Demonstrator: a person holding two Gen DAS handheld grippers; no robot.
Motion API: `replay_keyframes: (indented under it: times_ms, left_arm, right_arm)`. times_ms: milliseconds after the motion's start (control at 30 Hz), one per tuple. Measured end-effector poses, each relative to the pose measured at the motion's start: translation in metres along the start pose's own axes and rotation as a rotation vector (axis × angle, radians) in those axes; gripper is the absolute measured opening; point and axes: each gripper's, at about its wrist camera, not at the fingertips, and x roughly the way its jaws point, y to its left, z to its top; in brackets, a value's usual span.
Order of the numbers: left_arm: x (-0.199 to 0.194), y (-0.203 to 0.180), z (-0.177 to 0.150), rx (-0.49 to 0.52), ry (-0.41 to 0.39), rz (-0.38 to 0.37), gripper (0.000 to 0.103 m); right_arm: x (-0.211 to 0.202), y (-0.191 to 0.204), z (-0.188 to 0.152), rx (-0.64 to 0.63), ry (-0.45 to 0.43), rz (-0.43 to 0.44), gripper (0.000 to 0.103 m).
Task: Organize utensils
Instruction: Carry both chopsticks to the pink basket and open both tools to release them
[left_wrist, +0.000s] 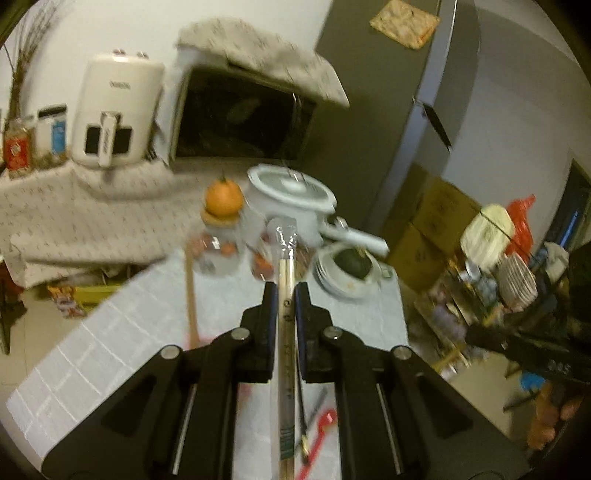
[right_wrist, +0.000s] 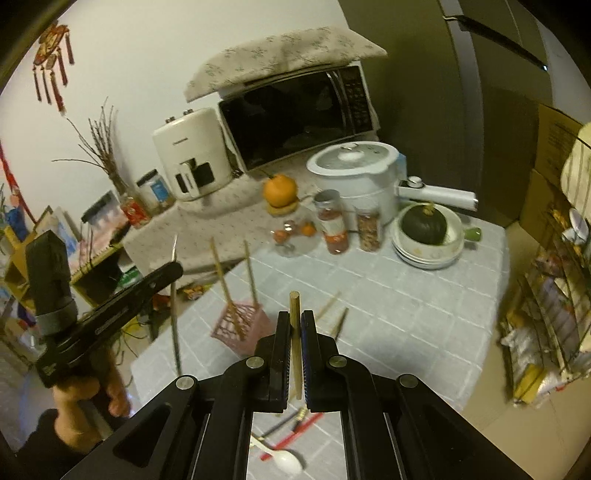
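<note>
Left wrist view: the left gripper (left_wrist: 285, 295) is clenched on wrapped chopsticks (left_wrist: 285, 288), held mid-length above the table (left_wrist: 110, 332); the plastic sleeve looks slippery, so a firm pinch seems wise.

Right wrist view: the right gripper (right_wrist: 294, 325) grasps 1 bare wooden chopstick (right_wrist: 295, 317) near its top, light and stiff. The pink holder (right_wrist: 240, 325) stands just beyond with 2 sticks in it; a white spoon (right_wrist: 284, 459) lies below.

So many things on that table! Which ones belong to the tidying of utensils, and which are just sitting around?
Part of the job:
- wrapped chopsticks in the left hand-held gripper
- wooden chopstick in the right hand-held gripper
- pink holder
- white spoon

Just sitting around:
- microwave
- rice cooker
- orange
- squash
</note>
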Motion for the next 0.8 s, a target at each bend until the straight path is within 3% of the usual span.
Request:
replay_keyframes:
  times_ms: [167, 367, 467, 633, 800]
  left_arm:
    - [0.018, 0.014, 0.009, 0.035, -0.141, 0.065, 0.011]
    - [0.044, 0.037, 0.012, -0.013, -0.23, 0.127, 0.011]
    - [0.055, 0.038, 0.009, 0.017, -0.204, 0.148, 0.01]
    - [0.06, 0.04, -0.005, 0.062, -0.141, 0.118, 0.009]
    - [0.057, 0.048, -0.002, 0.014, -0.083, 0.129, 0.009]
  right_arm:
    - [0.011, 0.013, 0.005, -0.004, 0.003, 0.021, 0.005]
    - [0.022, 0.027, 0.012, -0.013, 0.004, 0.033, 0.005]
    - [0.028, 0.032, 0.016, -0.013, 0.005, 0.038, 0.005]
    - [0.039, 0.037, 0.019, -0.019, 0.023, 0.046, 0.005]
    - [0.042, 0.041, 0.02, -0.027, 0.023, 0.05, 0.005]
